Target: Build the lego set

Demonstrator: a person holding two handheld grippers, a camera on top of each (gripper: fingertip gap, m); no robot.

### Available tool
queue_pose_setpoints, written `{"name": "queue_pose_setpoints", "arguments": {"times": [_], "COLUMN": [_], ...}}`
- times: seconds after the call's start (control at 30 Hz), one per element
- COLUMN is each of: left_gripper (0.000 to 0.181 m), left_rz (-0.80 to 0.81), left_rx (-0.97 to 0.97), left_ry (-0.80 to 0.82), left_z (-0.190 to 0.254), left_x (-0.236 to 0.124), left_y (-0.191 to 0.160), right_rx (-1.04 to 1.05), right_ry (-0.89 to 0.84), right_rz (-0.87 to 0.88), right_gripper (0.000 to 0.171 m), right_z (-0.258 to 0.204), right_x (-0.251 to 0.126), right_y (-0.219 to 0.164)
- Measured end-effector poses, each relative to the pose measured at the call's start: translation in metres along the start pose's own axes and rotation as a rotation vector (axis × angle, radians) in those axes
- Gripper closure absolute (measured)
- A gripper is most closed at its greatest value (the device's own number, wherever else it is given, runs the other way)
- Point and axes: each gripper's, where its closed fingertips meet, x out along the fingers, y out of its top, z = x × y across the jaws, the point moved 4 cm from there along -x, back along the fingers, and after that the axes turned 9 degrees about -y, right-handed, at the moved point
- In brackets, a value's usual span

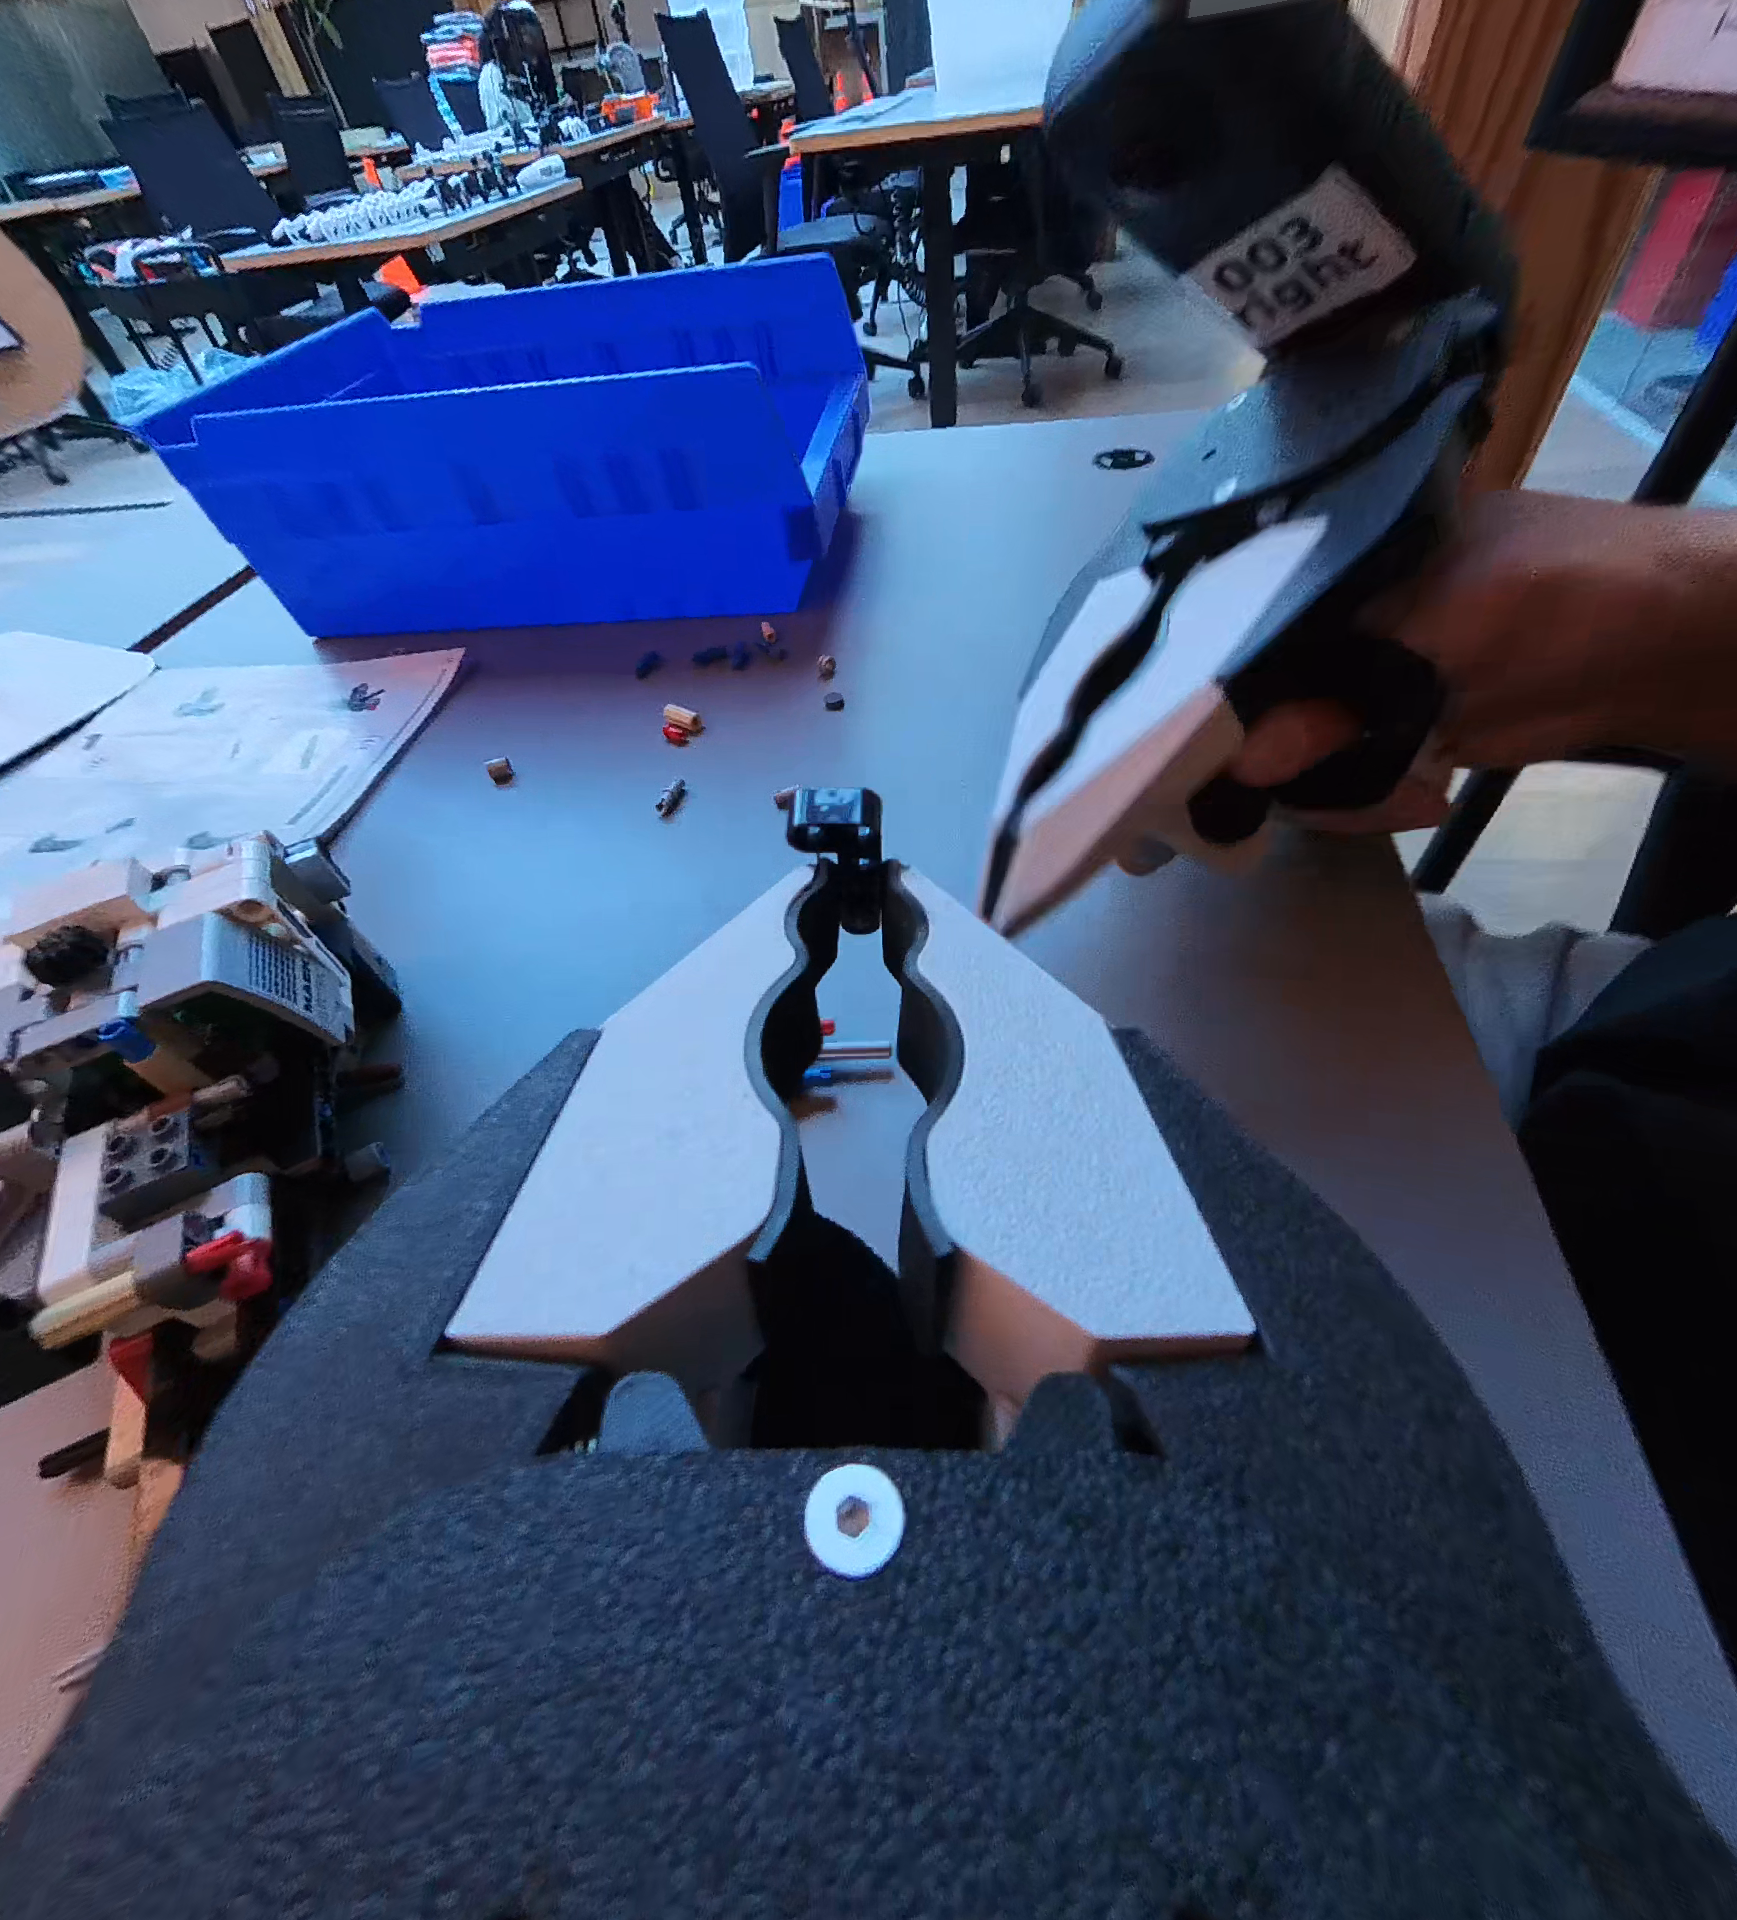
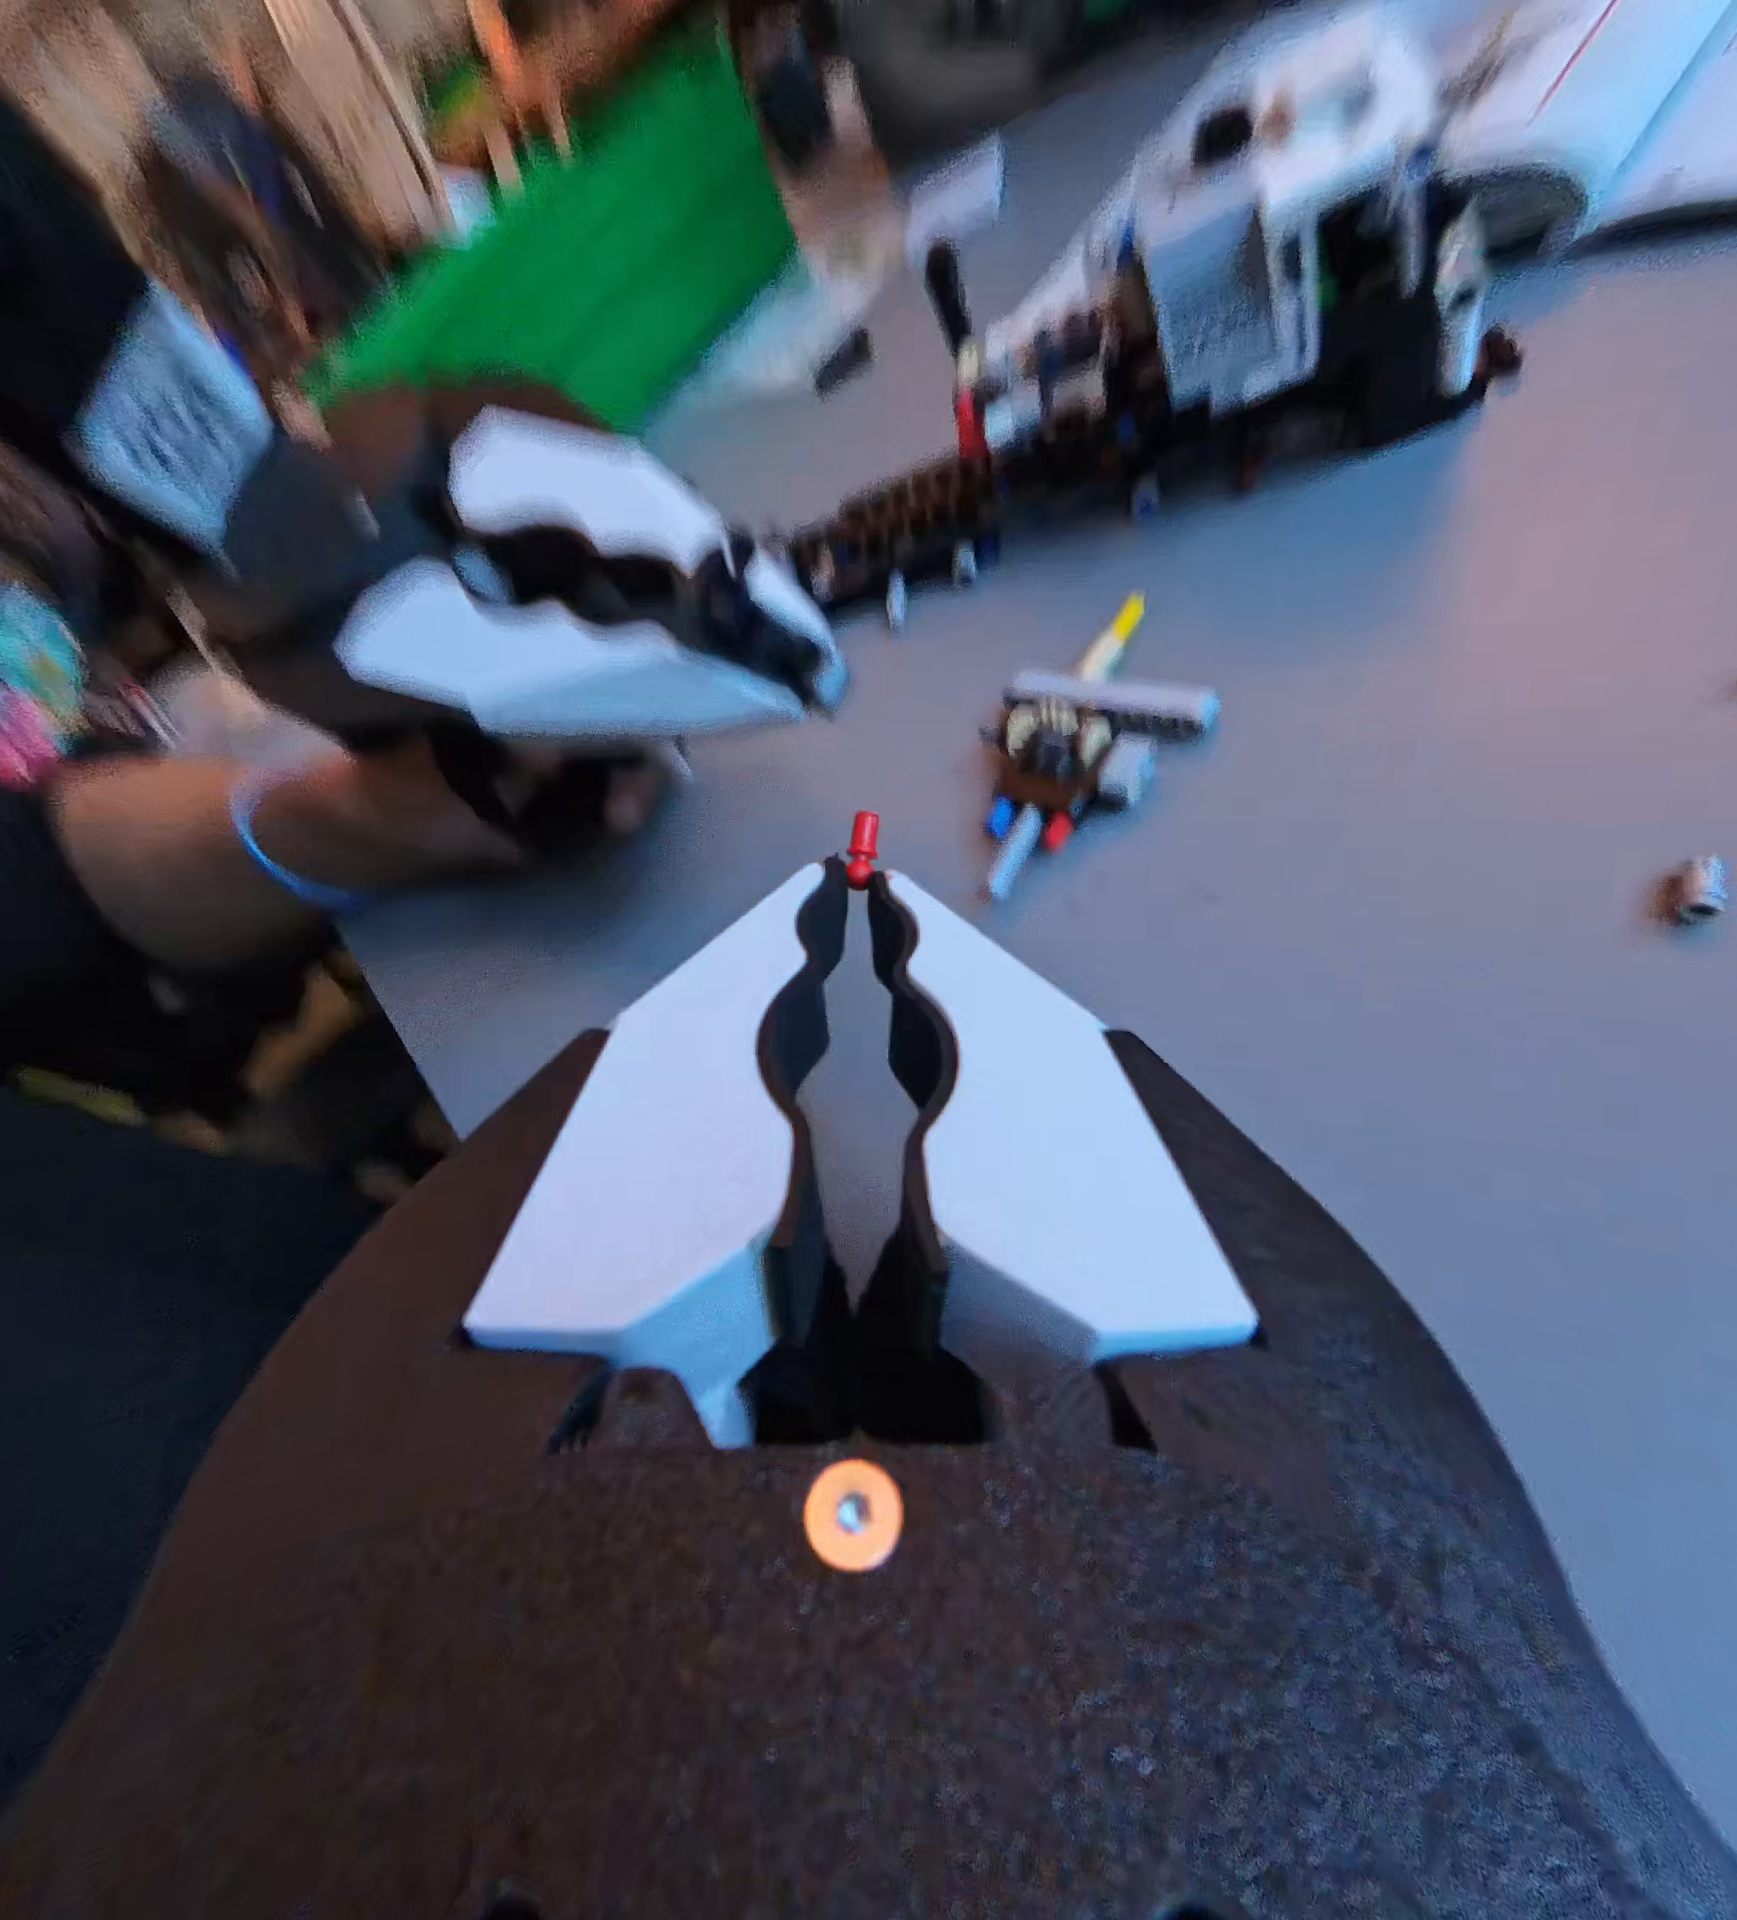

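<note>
Grey table [image 1: 947, 582] in an open workshop with desks and chairs behind. Left gripper [image 1: 848, 883] is closed at the tips on a small black lego connector [image 1: 836, 821], held above the table at centre frame. Right gripper [image 2: 859, 878] is pinched nearly closed on a small red lego pin [image 2: 861, 837]; in the left wrist view it stands at 2 o'clock from the connector. Partly built white-and-grey lego model [image 1: 157, 1049] lies at 8 o'clock. Loose small pieces [image 1: 682, 719] are scattered at 12 o'clock, before a blue bin [image 1: 531, 499]. Instruction sheet [image 1: 220, 748] lies at 10 o'clock.
</note>
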Motion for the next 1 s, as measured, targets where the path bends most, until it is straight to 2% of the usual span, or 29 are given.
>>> {"name": "queue_pose_setpoints", "arguments": {"times": [0.07,0.13,0.2,0.27,0.4,0.47,0.6,0.7,0.93,1.0], "left_gripper": [0.176,0.176,0.176,0.176,0.176,0.176,0.176,0.176,0.176,0.176], "left_rz": [0.034,0.075,0.103,0.120,0.120,0.138,0.147,0.147,0.090,0.087], "left_rx": [-0.055,-0.121,-0.170,-0.166,-0.052,0.004,0.094,0.184,0.365,0.377], "left_ry": [-0.019,-0.060,-0.093,-0.099,-0.091,-0.091,-0.103,-0.105,-0.043,-0.033], "left_z": [-0.002,-0.003,-0.004,-0.004,0.003,0.009,0.019,0.028,0.038,0.038], "left_x": [-0.003,-0.004,-0.006,-0.007,-0.006,-0.006,-0.006,-0.004,0.001,0.001], "left_y": [0.002,0.005,0.007,0.008,0.011,0.015,0.019,0.021,0.017,0.017], "right_rx": [-0.172,-0.311,-0.348,-0.369,-0.374,-0.321,0.022,0.197,0.260,0.286], "right_ry": [-0.048,-0.114,-0.105,-0.089,-0.090,-0.035,0.328,0.493,0.587,0.583], "right_rz": [-0.162,-0.208,-0.281,-0.278,-0.264,-0.192,0.063,0.074,0.036,0.032], "right_gripper": [0.168,0.168,0.167,0.167,0.164,0.157,0.149,0.147,0.149,0.156], "right_z": [0.008,0.016,0.019,0.019,0.025,0.021,-0.006,-0.010,-0.022,-0.020], "right_x": [0.000,-0.003,-0.002,-0.001,0.000,-0.004,-0.026,-0.027,-0.018,-0.017], "right_y": [-0.018,-0.026,-0.033,-0.033,-0.029,-0.018,0.025,0.030,0.023,0.022]}}
